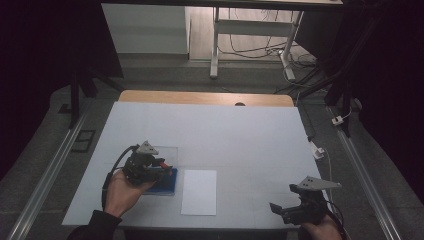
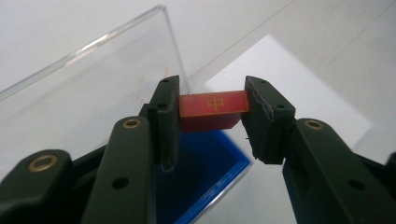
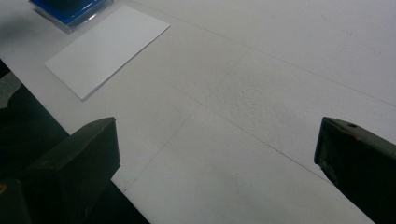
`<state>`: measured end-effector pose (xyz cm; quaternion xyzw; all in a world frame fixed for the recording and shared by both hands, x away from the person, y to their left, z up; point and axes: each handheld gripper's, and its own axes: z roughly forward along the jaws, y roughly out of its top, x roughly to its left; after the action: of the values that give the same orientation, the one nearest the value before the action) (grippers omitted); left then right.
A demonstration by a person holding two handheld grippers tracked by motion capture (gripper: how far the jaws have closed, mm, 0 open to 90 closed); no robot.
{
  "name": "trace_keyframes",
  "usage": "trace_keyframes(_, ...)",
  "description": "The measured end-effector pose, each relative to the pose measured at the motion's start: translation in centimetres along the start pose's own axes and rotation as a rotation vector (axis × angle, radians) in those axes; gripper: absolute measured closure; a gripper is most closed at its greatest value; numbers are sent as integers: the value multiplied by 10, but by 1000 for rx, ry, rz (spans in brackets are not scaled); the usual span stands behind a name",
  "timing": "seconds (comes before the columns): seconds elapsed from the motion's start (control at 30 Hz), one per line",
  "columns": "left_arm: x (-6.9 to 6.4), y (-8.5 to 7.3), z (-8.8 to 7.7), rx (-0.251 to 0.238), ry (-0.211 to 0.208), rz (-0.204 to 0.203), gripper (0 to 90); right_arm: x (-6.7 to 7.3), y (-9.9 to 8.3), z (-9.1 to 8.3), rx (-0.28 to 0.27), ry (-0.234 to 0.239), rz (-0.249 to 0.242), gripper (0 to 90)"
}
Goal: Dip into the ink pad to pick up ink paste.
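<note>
Red block (image 2: 214, 109) sits clamped between the left gripper (image 2: 212, 116) fingers, above the blue box (image 2: 210, 163); right gripper (image 3: 215, 168) fingers stand wide apart.

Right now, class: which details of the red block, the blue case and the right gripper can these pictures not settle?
- Red block, left gripper view: its ends sit behind the pads; its gold mark is too small to read.
- Blue case: the black jaws hide part of its inside.
- Right gripper, high view: dark, and the bottom edge cuts off its hand.

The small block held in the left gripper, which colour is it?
Red, with a thin gold mark on its face; the block shows best in the left gripper view.
</note>
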<state>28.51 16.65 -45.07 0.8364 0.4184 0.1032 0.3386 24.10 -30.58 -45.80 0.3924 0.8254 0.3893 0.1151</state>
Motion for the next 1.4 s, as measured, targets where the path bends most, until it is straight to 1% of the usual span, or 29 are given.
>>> trace_keyframes(0.03, 0, -2, -1, 12, 26, 9, 580, 0, 0, 0, -4, -3, -3, 2)
trace_keyframes(0.07, 0, -2, -1, 12, 26, 9, 580, 0, 0, 0, -4, -3, -3, 2)
trace_keyframes(0.1, 1, -4, -1, 14, 39, 4, 580, 1, 0, 1, -1, 1, -5, 2)
trace_keyframes(0.17, 4, -7, -1, 27, 47, -8, 581, 1, 0, 1, -1, 0, -8, 2)
trace_keyframes(0.2, 8, -10, 2, 38, 57, -25, 581, 1, 0, 0, -1, 0, -6, 2)
trace_keyframes(0.23, 8, -10, 2, 38, 57, -25, 581, 1, 0, 0, -1, 0, -6, 2)
trace_keyframes(0.33, 14, -16, 8, 67, 67, -48, 581, 1, 0, 1, -1, 0, -10, 3)
trace_keyframes(0.43, 16, -18, 11, 79, 67, -57, 581, 1, 0, 1, 1, 0, -12, 2)
trace_keyframes(0.53, 15, -18, 14, 83, 74, -55, 581, 1, 0, 1, 1, 0, -12, 2)
trace_keyframes(0.67, 17, -20, 20, 101, 75, -64, 581, 2, 0, 1, 0, -3, -14, 2)
trace_keyframes(0.87, 17, -21, 24, 114, 83, -62, 581, 2, 0, 1, 0, -3, -15, 2)
trace_keyframes(0.93, 16, -21, 28, 137, 95, -57, 581, 2, 0, 1, 0, -3, -15, 2)
trace_keyframes(1.07, 16, -21, 29, 136, 98, -61, 582, 2, 0, 1, 0, -2, -19, 2)
trace_keyframes(1.2, 17, -22, 29, 134, 91, -70, 584, 2, 0, 1, 0, -3, -21, 2)
trace_keyframes(1.3, 17, -22, 30, 134, 94, -67, 586, 2, 0, 1, 1, -3, -22, 2)
trace_keyframes(1.4, 14, -23, 31, 132, 108, -54, 587, 2, 0, 1, 6, -6, -24, 2)
